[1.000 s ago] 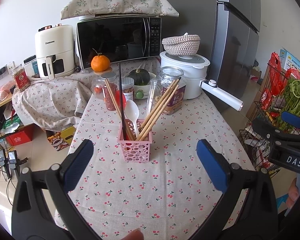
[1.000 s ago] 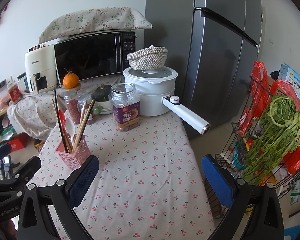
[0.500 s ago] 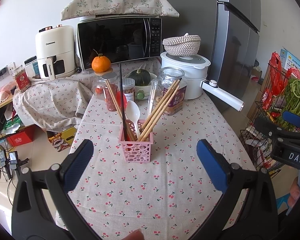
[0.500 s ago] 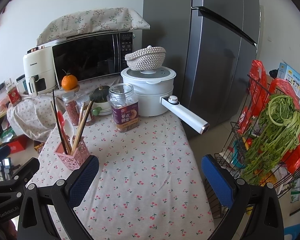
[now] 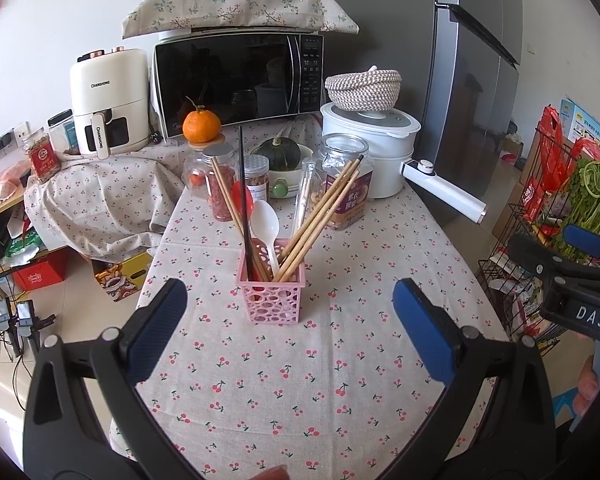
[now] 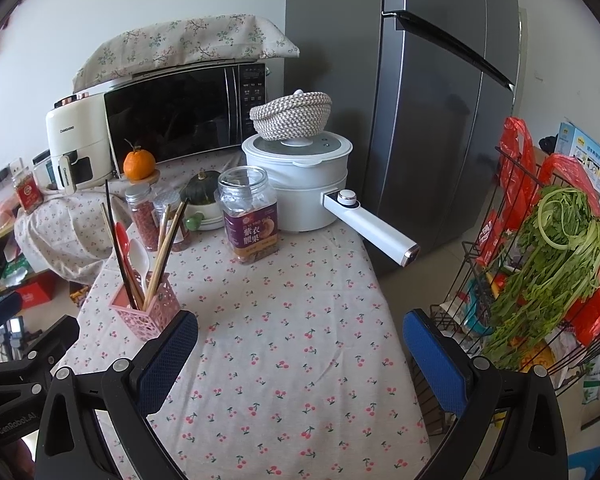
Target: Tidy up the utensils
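A pink perforated utensil basket (image 5: 273, 299) stands on the cherry-print tablecloth (image 5: 300, 380). It holds several wooden chopsticks (image 5: 320, 216), a black chopstick (image 5: 243, 196), a white spoon (image 5: 264, 226) and a red spoon (image 5: 241, 202). My left gripper (image 5: 289, 330) is open and empty, just in front of the basket. The basket also shows in the right wrist view (image 6: 147, 312), left of my right gripper (image 6: 300, 354), which is open and empty above the cloth.
Behind the basket stand spice jars (image 5: 219, 184), a snack jar (image 5: 346, 188), a green squash in a bowl (image 5: 279, 156), a white pot with a long handle (image 6: 300, 184), a microwave (image 5: 235, 80) and an air fryer (image 5: 107, 100). A wire rack with greens (image 6: 540, 272) stands right of the table.
Both grippers have pulled back and risen slightly, so the basket looks a little farther away. Both stay open and empty.
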Demonstrator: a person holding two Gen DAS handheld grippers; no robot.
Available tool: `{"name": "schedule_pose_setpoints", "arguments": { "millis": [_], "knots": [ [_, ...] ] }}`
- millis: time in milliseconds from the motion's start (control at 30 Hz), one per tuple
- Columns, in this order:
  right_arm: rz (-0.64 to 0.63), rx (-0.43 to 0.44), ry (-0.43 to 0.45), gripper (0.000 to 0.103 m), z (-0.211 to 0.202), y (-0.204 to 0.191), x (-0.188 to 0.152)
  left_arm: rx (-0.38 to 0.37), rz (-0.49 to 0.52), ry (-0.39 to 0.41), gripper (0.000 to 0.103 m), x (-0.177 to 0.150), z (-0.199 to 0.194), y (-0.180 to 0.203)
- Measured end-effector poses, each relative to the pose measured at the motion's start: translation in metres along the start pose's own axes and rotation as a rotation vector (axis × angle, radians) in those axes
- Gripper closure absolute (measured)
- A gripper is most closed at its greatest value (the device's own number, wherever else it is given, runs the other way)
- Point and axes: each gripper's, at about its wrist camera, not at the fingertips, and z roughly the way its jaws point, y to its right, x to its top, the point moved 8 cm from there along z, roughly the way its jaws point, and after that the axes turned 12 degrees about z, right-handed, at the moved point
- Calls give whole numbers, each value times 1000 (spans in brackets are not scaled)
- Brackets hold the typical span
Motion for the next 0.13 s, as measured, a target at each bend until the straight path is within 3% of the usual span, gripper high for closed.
{"name": "schedule_pose_setpoints", "arguments": {
  "millis": [133],
  "knots": [
    [4,-1,-2,0,1,0,-1,-54,-49,-49,1,-4,7,-4]
  ]
}}
